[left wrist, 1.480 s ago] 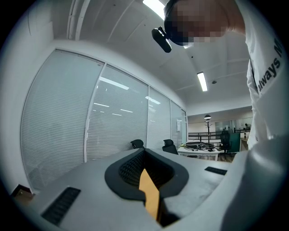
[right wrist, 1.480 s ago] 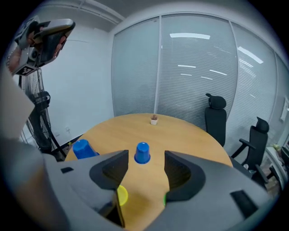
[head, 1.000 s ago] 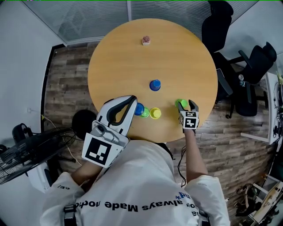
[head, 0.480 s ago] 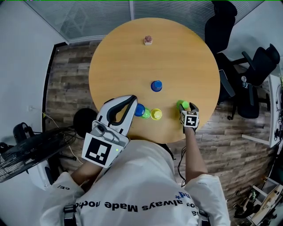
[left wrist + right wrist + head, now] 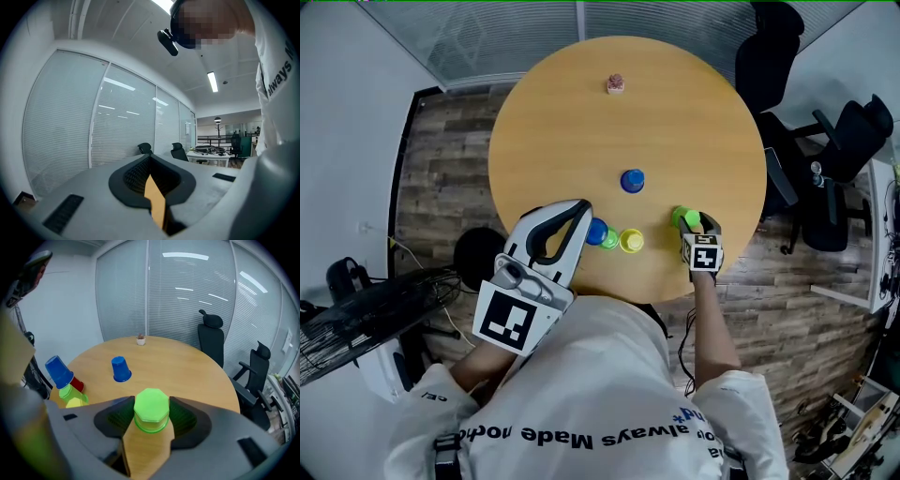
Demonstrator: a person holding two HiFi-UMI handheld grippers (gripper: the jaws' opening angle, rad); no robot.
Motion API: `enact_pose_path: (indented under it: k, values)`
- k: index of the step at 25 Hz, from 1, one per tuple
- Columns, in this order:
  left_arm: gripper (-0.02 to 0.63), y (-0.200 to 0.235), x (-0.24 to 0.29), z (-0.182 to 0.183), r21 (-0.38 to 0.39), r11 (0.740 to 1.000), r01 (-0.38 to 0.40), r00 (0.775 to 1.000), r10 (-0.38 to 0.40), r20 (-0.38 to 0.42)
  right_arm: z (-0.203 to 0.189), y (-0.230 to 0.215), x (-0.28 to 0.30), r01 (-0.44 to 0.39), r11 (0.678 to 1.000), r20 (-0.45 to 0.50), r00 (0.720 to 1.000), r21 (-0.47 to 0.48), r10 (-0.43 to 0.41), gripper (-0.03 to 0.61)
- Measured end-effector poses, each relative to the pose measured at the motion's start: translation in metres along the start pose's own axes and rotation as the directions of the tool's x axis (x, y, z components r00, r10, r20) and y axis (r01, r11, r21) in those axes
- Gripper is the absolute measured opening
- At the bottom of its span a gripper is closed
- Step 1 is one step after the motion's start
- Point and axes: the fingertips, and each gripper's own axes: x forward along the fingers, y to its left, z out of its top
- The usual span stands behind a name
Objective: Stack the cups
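Now the upturned lime-green cup (image 5: 151, 411) (eight-sided base) stands between the right fingers (image 5: 187, 420), just closing.

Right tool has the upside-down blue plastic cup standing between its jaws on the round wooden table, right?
No, not blue. The right gripper view shows the upside-down lime-green octagonal plastic cup standing between the right tool's jaws on the round wooden table; the jaws have just been closing around it.

Bright, even light from ceiling strips (image 5: 212, 81); sharp centres, fisheye-bent, vignetted edges.
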Motion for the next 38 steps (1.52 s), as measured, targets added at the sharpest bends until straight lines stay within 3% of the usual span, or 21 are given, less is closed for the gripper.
enact_pose_path:
  k: [6,14,26,38]
  values:
    - [0.025,0.0,-0.004,0.001,-0.002,1.0,0.001,1.0,-0.001,0.006,0.037,0.043,-0.026,-0.086,0.992,0.044,0.995,-0.094,0.09,0.242]
    - [0.025,0.002,-0.015,0.002,-0.006,1.0,-0.005,1.0,0.005,0.013,0.059,0.105,-0.05,-0.19,0.957,0.051,0.977,-0.218,0.206,0.242]
    - [0.025,0.002,-0.026,0.0,-0.01,1.0,-0.012,1.0,0.012,0.015,0.045,0.173,-0.061,-0.286,0.901,0.005,0.953,-0.326,0.304,0.242]
    - [0.025,0.005,-0.033,-0.001,-0.015,1.0,-0.016,1.0,0.016,0.015,0.04,0.204,-0.055,-0.313,0.885,0.03,0.939,-0.344,0.343,0.242]
